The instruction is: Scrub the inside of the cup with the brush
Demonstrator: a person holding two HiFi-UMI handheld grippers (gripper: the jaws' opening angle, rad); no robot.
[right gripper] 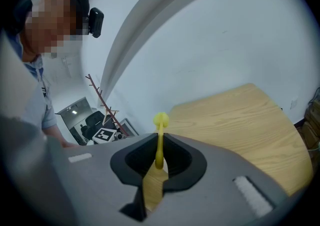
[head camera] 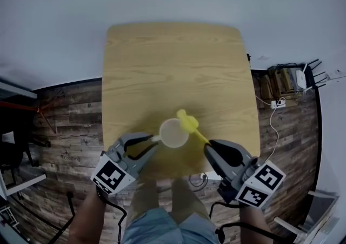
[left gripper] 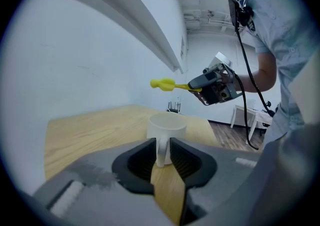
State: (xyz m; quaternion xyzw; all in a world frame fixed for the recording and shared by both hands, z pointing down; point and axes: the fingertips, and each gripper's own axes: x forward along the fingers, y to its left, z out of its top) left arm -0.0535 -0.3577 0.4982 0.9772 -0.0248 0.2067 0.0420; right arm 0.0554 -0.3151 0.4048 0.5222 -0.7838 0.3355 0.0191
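Observation:
A white cup (head camera: 173,133) stands upright near the front edge of the wooden table (head camera: 173,64). My left gripper (head camera: 150,144) reaches it from the left. In the left gripper view the cup's handle (left gripper: 162,152) sits between the jaws of the left gripper (left gripper: 161,146), and the pads stand just off it. My right gripper (head camera: 208,149) is shut on the thin stem of a yellow brush (head camera: 188,123). The brush head (left gripper: 162,84) hangs in the air above the cup's (left gripper: 167,125) rim. The stem (right gripper: 160,140) runs upright between the right gripper's (right gripper: 160,144) pads.
The table's front edge lies just under both grippers. A power strip with cables (head camera: 275,103) and a white router (head camera: 300,78) lie on the plank floor at the right. A coat rack (right gripper: 100,97) stands behind. The person's legs (head camera: 162,210) are below the table edge.

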